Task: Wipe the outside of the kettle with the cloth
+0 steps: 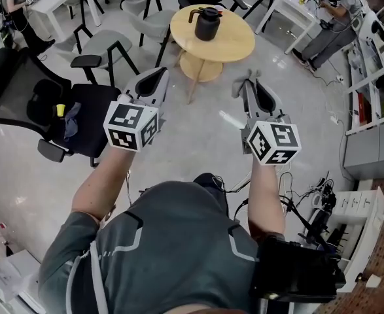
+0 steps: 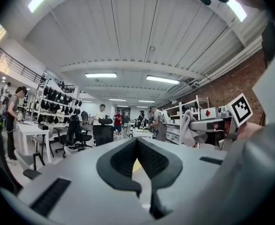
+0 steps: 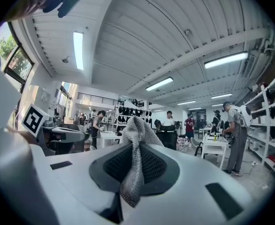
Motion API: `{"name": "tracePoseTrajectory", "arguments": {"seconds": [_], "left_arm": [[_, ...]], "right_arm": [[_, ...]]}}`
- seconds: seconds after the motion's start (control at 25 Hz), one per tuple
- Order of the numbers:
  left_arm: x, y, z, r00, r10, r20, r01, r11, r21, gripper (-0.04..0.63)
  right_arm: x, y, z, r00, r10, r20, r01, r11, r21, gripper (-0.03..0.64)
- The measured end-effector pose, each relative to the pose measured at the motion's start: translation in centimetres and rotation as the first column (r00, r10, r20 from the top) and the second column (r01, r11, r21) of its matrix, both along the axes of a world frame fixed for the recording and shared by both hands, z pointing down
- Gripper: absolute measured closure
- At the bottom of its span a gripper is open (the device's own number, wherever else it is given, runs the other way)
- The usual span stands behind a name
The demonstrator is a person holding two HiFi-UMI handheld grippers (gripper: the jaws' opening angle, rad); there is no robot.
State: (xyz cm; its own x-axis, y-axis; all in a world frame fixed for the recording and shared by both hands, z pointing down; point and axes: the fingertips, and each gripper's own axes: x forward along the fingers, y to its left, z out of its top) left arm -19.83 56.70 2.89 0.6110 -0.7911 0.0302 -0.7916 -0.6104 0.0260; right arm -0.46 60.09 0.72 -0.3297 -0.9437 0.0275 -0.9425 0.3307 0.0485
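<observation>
The black kettle (image 1: 208,23) stands on a round wooden table (image 1: 234,43) some way ahead of both grippers. My left gripper (image 1: 157,76) is held level and shut, with nothing between its black pads (image 2: 151,161). To its right, my right gripper (image 1: 246,81) is shut on a grey knitted cloth (image 3: 133,172), which sticks up past the fingertips and hangs down between the pads. From the left gripper view the cloth (image 2: 189,128) shows bunched at the right gripper's tip. Both grippers point toward the table, well short of it.
A black office chair (image 1: 54,106) stands at the left, with grey chairs (image 1: 110,44) between it and the table. White desks (image 1: 293,5) with seated people line the back. Shelving (image 1: 375,90) and cables (image 1: 309,201) are at the right.
</observation>
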Motion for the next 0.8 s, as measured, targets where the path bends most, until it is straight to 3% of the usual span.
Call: {"name": "tracePoseTrajectory", "arguments": {"seconds": [0.36, 0.8], "left_arm": [[0.3, -6.1, 1.0, 1.0, -0.024, 0.018, 0.024, 1.0, -0.002, 0.586], [5.1, -19.8, 1.8, 0.994, -0.095, 0.046, 0.097, 0.994, -0.051, 0.586]], "right_arm": [[0.4, -7.5, 1.0, 0.999, -0.036, 0.007, 0.036, 0.999, -0.004, 0.566], [5.4, -22.6, 1.6, 0.992, -0.124, 0.014, 0.124, 0.992, -0.033, 0.565]]}}
